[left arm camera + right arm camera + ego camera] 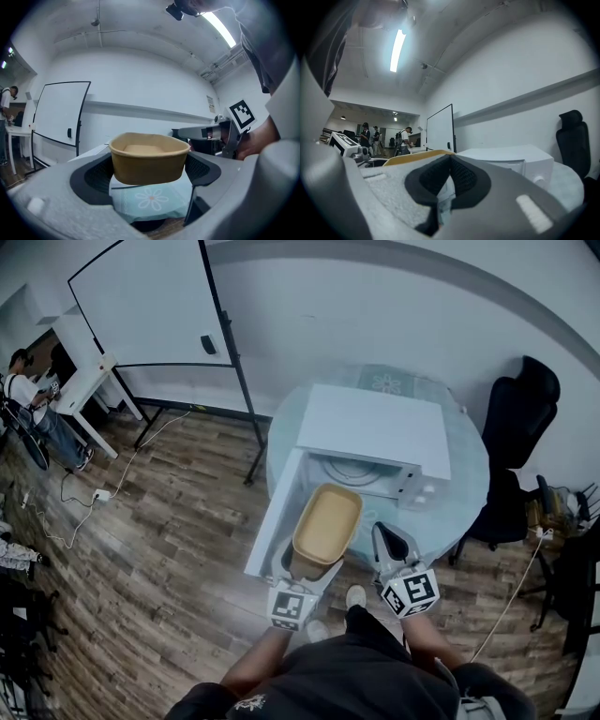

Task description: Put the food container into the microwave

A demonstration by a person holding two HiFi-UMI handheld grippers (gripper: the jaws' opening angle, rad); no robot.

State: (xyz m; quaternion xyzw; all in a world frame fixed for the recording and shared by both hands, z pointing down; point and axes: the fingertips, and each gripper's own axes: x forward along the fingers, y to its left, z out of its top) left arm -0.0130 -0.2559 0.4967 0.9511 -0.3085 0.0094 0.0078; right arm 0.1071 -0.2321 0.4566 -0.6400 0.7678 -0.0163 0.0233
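As the left hand-held gripper (150, 172) clamps one food container (327, 521) before one microwave (375, 427), the right hand-held gripper (449, 178) is closed, empty.

I count two tools: the left tool (302, 576) and the right tool (386, 538). One food container (327, 519). One microwave (375, 427), on one round tabletop (464, 465). One whiteboard (145, 301). Two black chairs (527, 397) (502, 512). Three people far off in the right gripper view (364, 133) (376, 136) (407, 138).
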